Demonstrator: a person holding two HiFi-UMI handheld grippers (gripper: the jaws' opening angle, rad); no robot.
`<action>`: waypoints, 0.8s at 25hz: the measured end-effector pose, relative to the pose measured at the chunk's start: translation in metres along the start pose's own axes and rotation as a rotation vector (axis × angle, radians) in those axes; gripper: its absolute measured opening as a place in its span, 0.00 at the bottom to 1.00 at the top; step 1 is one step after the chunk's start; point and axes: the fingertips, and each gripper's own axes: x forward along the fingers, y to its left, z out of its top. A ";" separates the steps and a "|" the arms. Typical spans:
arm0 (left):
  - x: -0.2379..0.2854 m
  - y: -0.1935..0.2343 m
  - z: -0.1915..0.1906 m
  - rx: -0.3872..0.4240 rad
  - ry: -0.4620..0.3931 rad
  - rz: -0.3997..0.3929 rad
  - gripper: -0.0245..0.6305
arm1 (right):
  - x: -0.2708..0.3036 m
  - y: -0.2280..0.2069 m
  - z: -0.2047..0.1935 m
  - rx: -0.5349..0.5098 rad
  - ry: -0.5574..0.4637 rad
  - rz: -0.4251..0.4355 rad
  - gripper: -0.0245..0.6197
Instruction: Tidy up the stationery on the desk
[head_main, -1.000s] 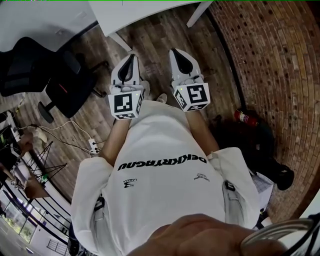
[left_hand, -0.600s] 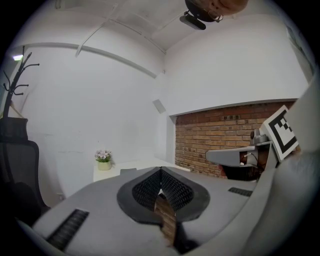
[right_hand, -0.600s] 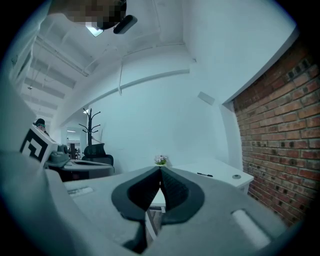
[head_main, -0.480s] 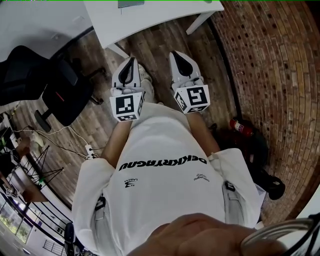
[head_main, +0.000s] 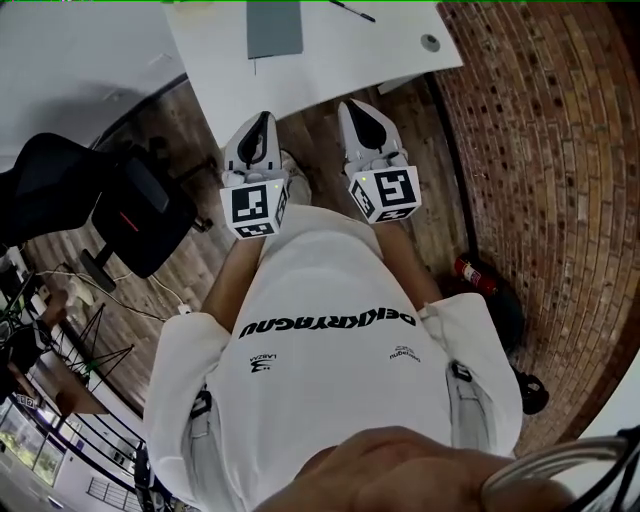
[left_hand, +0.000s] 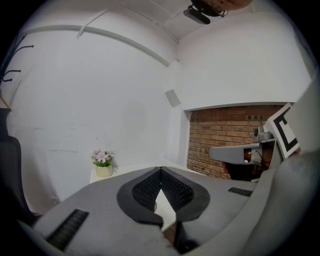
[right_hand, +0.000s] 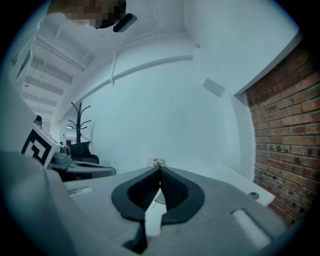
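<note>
- Stationery on white desk (head_main: 330, 60), top of frame: grey pad (head_main: 274, 28), dark pen (head_main: 352, 10).
- Mid-frame, side by side: left gripper (head_main: 263, 120), right gripper (head_main: 353, 108), pointing up-frame at desk edge.
- Fingers together on both, nothing held.

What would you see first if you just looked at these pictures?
The left hand-held gripper and the right hand-held gripper jump out in the middle of the head view, grey, side by side, both shut on nothing. Just ahead of them is a white desk, and a red brick wall fills the right side.
</note>
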 end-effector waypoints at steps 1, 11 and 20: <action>0.012 0.009 0.004 -0.002 0.002 -0.001 0.04 | 0.016 -0.002 0.003 0.000 0.005 0.003 0.04; 0.113 0.072 0.019 -0.013 0.046 -0.018 0.04 | 0.136 -0.031 0.016 0.019 0.059 -0.008 0.04; 0.175 0.092 -0.007 -0.069 0.173 0.007 0.04 | 0.197 -0.062 -0.014 0.067 0.162 0.056 0.04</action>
